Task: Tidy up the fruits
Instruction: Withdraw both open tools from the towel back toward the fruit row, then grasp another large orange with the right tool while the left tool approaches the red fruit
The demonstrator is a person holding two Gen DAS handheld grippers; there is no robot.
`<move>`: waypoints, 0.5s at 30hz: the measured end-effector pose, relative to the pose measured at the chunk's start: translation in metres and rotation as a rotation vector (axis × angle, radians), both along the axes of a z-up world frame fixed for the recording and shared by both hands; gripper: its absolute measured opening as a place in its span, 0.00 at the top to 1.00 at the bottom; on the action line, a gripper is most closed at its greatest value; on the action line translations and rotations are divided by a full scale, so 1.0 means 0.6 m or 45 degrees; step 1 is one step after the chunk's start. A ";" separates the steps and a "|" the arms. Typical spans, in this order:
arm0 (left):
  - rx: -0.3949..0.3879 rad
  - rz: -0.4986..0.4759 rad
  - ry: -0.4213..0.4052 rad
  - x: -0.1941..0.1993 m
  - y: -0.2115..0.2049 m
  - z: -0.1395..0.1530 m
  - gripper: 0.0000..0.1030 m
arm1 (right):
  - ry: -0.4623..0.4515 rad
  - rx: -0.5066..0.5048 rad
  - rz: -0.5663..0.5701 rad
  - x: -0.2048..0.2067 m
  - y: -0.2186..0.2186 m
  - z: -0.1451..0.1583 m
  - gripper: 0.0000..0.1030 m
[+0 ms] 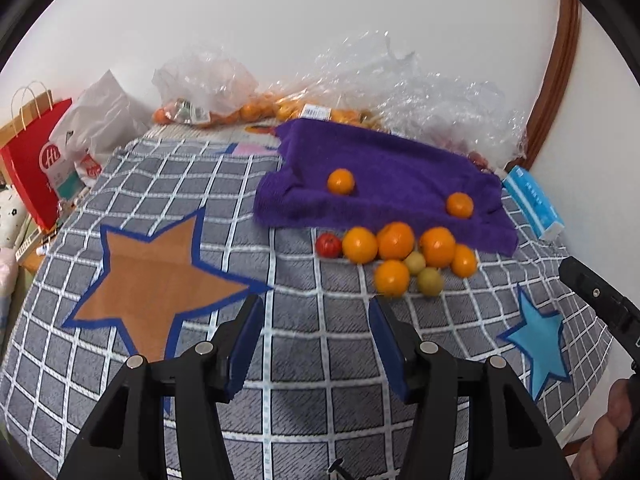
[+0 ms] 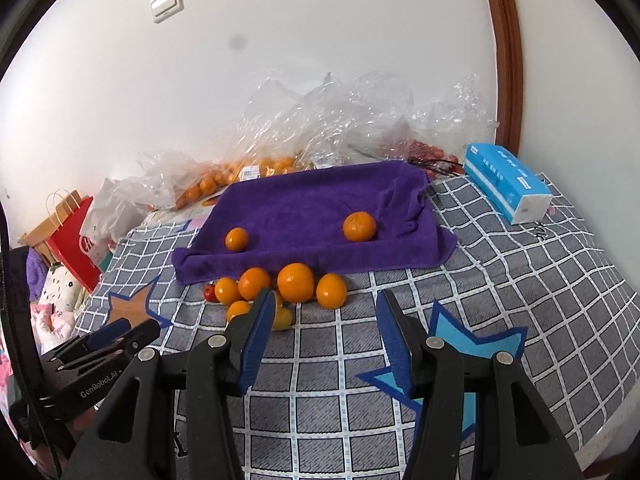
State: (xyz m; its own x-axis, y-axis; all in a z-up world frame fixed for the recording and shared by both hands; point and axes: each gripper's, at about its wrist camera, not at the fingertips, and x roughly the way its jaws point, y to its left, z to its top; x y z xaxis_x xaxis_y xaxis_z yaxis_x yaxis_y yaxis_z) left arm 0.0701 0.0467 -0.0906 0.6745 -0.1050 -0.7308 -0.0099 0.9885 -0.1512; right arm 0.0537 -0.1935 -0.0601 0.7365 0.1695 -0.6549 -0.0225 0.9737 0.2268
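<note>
Wall switch (image 2: 167,3) shows, apparently, only from the right wrist.

White wall (image 2: 320,20), brown door frame (image 2: 508,60)

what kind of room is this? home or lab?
Most likely a home, possibly a bedroom: a checked cloth with stars covers the surface, soft toys lie beside it, and shopping bags of oranges and a tissue pack sit by a plain wall.
</note>
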 end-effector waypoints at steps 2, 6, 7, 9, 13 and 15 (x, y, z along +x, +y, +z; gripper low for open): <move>-0.005 0.002 0.008 -0.002 0.004 -0.005 0.49 | 0.005 0.020 0.007 -0.001 0.000 -0.006 0.49; 0.001 0.024 -0.023 -0.005 0.008 -0.005 0.49 | -0.034 -0.022 -0.014 -0.003 0.002 -0.016 0.49; 0.008 0.023 -0.022 -0.003 0.008 -0.006 0.49 | -0.039 -0.054 -0.024 -0.002 0.004 -0.018 0.49; 0.015 0.014 -0.007 0.003 0.008 -0.008 0.49 | -0.026 -0.088 -0.024 0.004 0.005 -0.023 0.49; -0.025 0.030 0.005 0.017 0.015 -0.012 0.49 | 0.009 -0.055 -0.038 0.021 -0.003 -0.037 0.49; -0.006 0.040 0.023 0.029 0.017 -0.018 0.49 | 0.035 -0.036 -0.045 0.033 -0.008 -0.046 0.49</move>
State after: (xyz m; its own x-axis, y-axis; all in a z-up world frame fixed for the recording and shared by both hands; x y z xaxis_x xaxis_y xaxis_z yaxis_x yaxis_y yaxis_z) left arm 0.0874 0.0571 -0.1016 0.6640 -0.0873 -0.7426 -0.0436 0.9869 -0.1550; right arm 0.0733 -0.1983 -0.0875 0.7232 0.1249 -0.6793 0.0181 0.9797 0.1995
